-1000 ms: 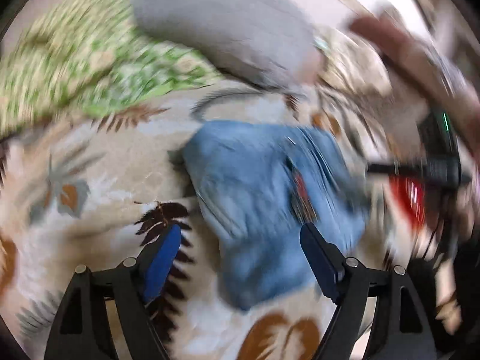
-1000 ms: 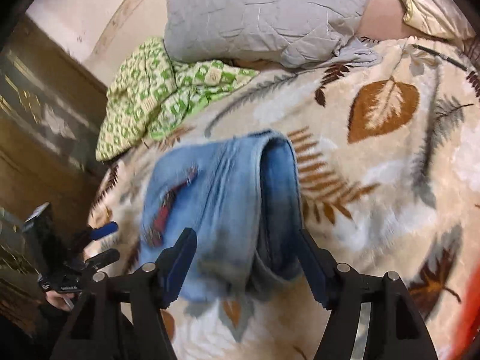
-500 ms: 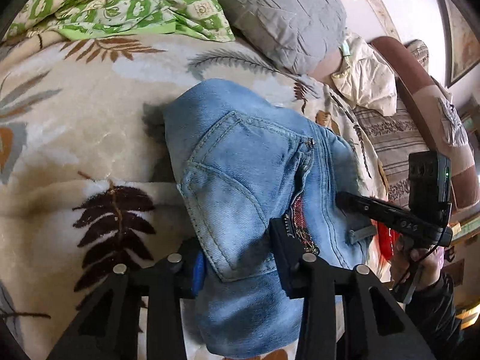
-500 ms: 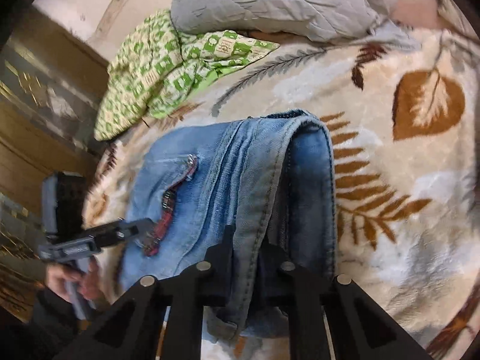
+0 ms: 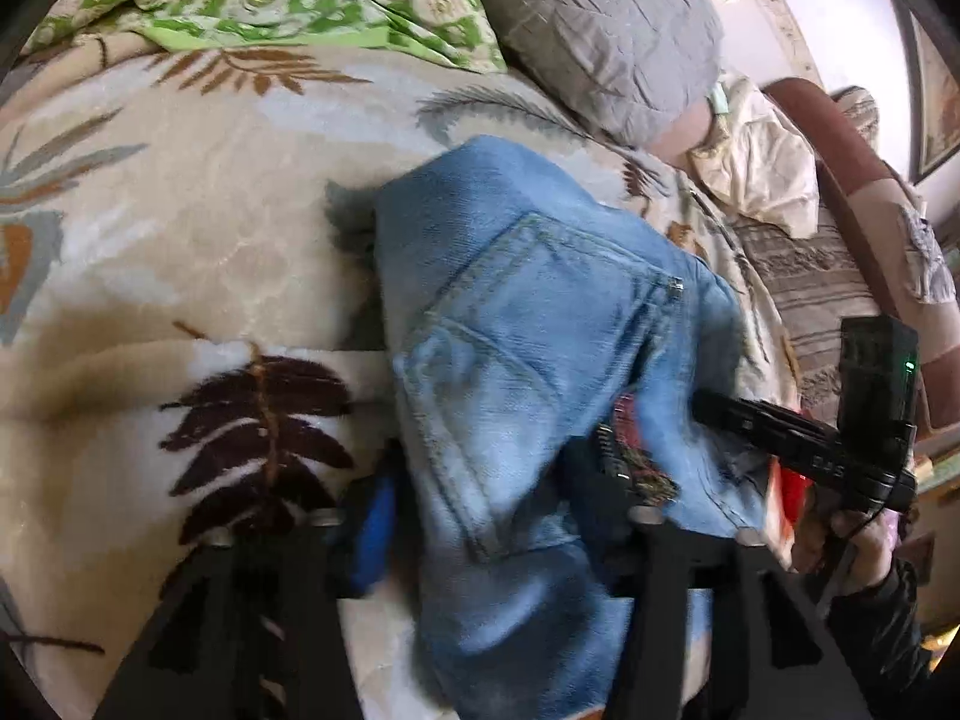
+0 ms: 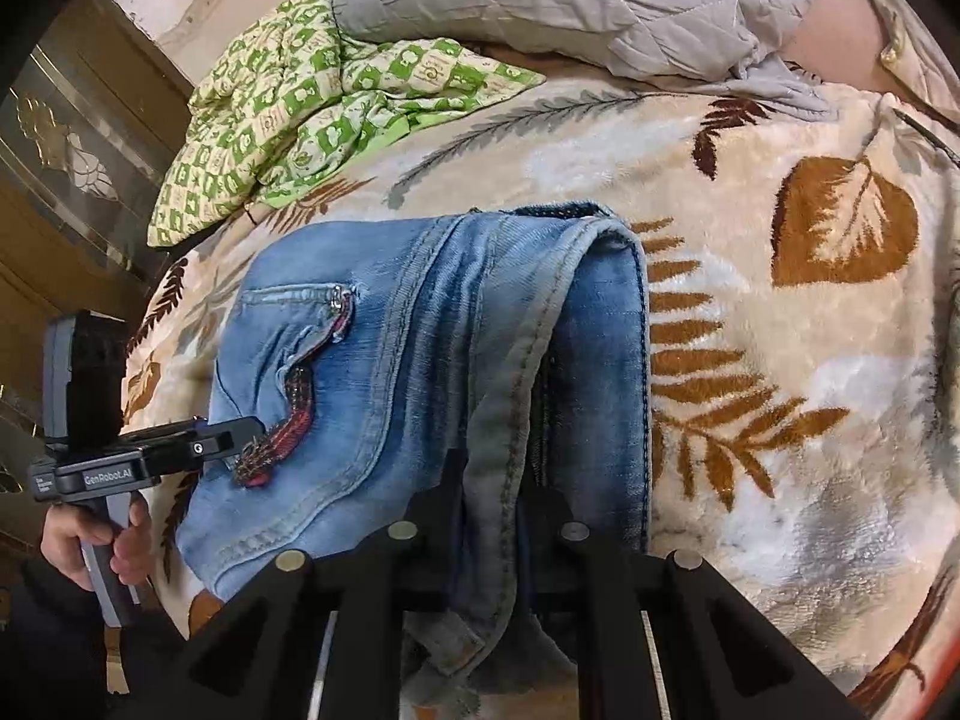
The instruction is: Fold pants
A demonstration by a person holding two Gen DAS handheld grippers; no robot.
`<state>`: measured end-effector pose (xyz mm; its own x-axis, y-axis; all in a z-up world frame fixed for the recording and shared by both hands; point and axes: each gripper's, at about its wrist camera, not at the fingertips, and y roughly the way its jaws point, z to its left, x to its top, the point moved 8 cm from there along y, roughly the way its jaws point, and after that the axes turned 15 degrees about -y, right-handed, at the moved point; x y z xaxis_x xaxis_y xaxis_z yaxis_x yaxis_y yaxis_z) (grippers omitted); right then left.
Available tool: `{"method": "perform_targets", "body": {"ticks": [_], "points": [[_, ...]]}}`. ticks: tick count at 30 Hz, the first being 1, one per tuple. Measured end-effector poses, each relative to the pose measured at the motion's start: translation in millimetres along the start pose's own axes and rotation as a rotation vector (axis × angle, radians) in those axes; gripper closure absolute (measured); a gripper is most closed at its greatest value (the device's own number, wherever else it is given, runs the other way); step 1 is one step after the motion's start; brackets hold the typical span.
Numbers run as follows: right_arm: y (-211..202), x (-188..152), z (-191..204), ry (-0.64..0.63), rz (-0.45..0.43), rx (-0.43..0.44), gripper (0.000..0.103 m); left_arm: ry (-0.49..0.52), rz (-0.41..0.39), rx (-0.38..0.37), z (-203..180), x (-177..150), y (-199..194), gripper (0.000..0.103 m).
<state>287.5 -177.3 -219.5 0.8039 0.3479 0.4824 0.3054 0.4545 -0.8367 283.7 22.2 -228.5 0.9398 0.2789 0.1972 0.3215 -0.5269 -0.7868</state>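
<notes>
A: Where are the jeans (image 6: 420, 360) right now?

B: Folded into a thick bundle on your leaf-print blanket (image 6: 780, 360), near its left edge. A green checked cloth (image 6: 312, 114) and a grey pillow (image 6: 570, 0) lie beyond them, at the far side.

A: And your right gripper (image 6: 489, 516)?

B: You have it clenched on the near edge of the jeans; the seamed fold runs straight down between its fingers, which press the denim from both sides.

A: Your left gripper (image 5: 480, 516)?

B: You are grasping the jeans with it too, at the near left corner by the back pocket (image 5: 540, 330). Denim fills the gap between its fingers. The view is blurred there.

A: Anything else near?

B: A red embroidered patch (image 6: 294, 420) sits on the denim just beside your left gripper's tip.
</notes>
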Motion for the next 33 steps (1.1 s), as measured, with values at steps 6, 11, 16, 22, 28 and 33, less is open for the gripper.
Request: {"method": "perform_targets", "body": {"ticks": [6, 11, 16, 22, 28, 33], "points": [[-27, -6, -3, 0.157, -0.029, 0.126, 0.0, -0.044, -0.119, 0.077, -9, 3, -36, 0.001], [-75, 5, 3, 0.132, -0.106, 0.016, 0.0, 0.034, -0.268, 0.161, -43, 3, -86, 0.0], [-152, 17, 19, 0.045, -0.24, -0.215, 0.0, 0.184, -0.513, 0.293, -90, -5, -150, 0.0], [-252, 19, 47, -0.036, -0.369, -0.483, 0.0, 0.288, -0.697, 0.352, -140, -34, -209, 0.0], [-330, 0, 88, -0.045, -0.477, -0.536, 0.0, 0.364, -0.8, 0.328, -179, -86, -262, 0.0], [-360, -26, 123, -0.078, -0.524, -0.581, 0.0, 0.341, -0.849, 0.203, -193, -125, -286, 0.0]]}}
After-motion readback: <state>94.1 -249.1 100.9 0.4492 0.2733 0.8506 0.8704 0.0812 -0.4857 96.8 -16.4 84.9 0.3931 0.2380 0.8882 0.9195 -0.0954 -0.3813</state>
